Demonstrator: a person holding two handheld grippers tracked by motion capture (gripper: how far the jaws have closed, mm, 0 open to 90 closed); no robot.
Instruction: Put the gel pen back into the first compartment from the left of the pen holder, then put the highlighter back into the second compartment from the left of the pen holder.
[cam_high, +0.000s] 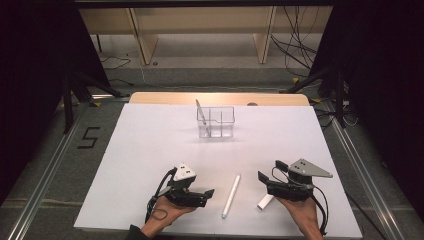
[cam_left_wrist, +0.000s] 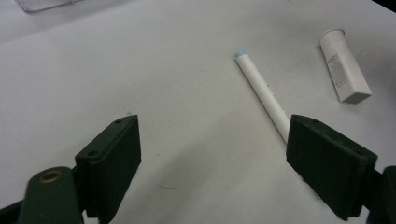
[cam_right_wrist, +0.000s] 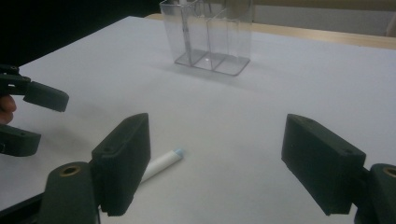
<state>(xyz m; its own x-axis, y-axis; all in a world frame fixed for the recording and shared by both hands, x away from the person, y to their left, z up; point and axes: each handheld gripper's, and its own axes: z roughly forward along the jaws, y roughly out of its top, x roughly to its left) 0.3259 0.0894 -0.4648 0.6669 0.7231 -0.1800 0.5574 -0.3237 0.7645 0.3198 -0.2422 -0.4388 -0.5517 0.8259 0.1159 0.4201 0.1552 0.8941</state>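
A white marker (cam_high: 231, 196) with a pale blue tip lies uncapped on the white table top (cam_high: 150, 150) near the front edge, between my two grippers. Its white cap (cam_high: 265, 201) lies just right of it, beside the right hand. My left gripper (cam_high: 206, 196) is open left of the marker, jaws pointing right, nothing between them. In the left gripper view the marker (cam_left_wrist: 261, 91) runs behind the right jaw and the cap (cam_left_wrist: 344, 65) lies farther off. My right gripper (cam_high: 269, 171) is open and empty, jaws pointing left. The marker tip (cam_right_wrist: 168, 159) peeks out beside its left jaw.
A clear plastic organizer (cam_high: 216, 121) with three compartments stands at the back middle of the table, a thin pen (cam_high: 201, 112) leaning in its left compartment. The organizer (cam_right_wrist: 210, 37) is ahead in the right gripper view, with the left gripper (cam_right_wrist: 32, 119) at that view's left edge.
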